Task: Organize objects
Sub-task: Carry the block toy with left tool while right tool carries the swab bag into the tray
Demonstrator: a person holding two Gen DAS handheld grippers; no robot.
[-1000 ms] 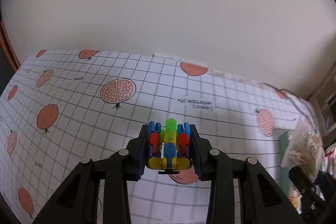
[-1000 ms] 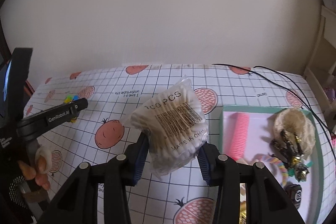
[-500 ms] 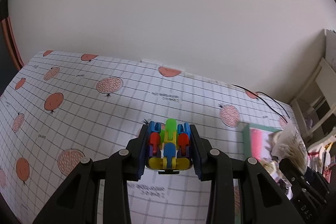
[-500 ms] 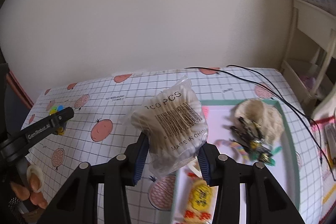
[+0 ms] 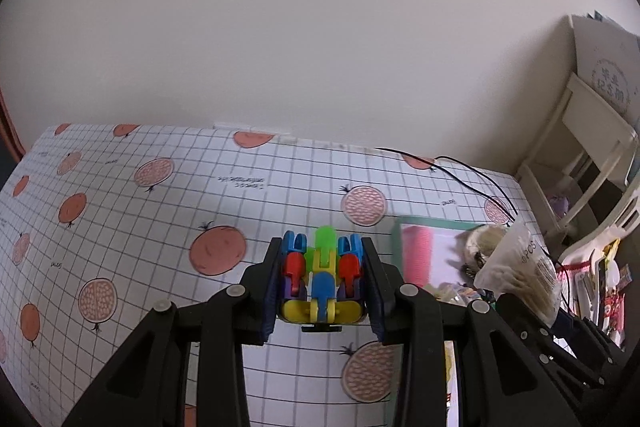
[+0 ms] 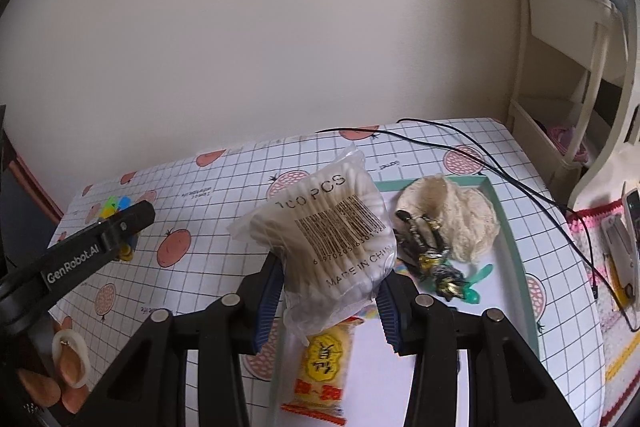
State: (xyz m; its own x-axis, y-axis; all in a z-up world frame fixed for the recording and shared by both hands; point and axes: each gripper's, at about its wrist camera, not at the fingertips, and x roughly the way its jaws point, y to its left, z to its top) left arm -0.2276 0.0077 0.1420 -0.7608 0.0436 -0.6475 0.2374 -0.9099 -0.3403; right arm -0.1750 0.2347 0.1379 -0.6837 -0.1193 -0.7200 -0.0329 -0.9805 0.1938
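My left gripper [image 5: 322, 281] is shut on a multicoloured plastic block toy [image 5: 322, 277], held above the pomegranate-print tablecloth [image 5: 160, 227]. My right gripper [image 6: 328, 291] is shut on a clear bag of cotton swabs [image 6: 328, 231], held over the green-rimmed tray [image 6: 516, 251]. In the tray lie a cream knitted pouch [image 6: 452, 215], a dark gold-trimmed hair clip [image 6: 428, 251] and a yellow snack packet [image 6: 324, 367]. The left wrist view shows the tray [image 5: 400, 231] at the right with a pink comb [image 5: 418, 255] in it and the bag of cotton swabs [image 5: 520, 267]. The left gripper's finger [image 6: 96, 247] shows at the left of the right wrist view.
A thin black cable [image 6: 460, 151] runs across the back right of the table. A cream shelf unit [image 6: 568, 75] stands off the right edge. A person's hand [image 6: 60, 367] shows at the lower left. A phone [image 6: 634, 227] lies on a pink-trimmed cloth at the right.
Both grippers have moved right with their loads. The tray has come into the left wrist view, and the swab bag now hangs over the tray's left part.
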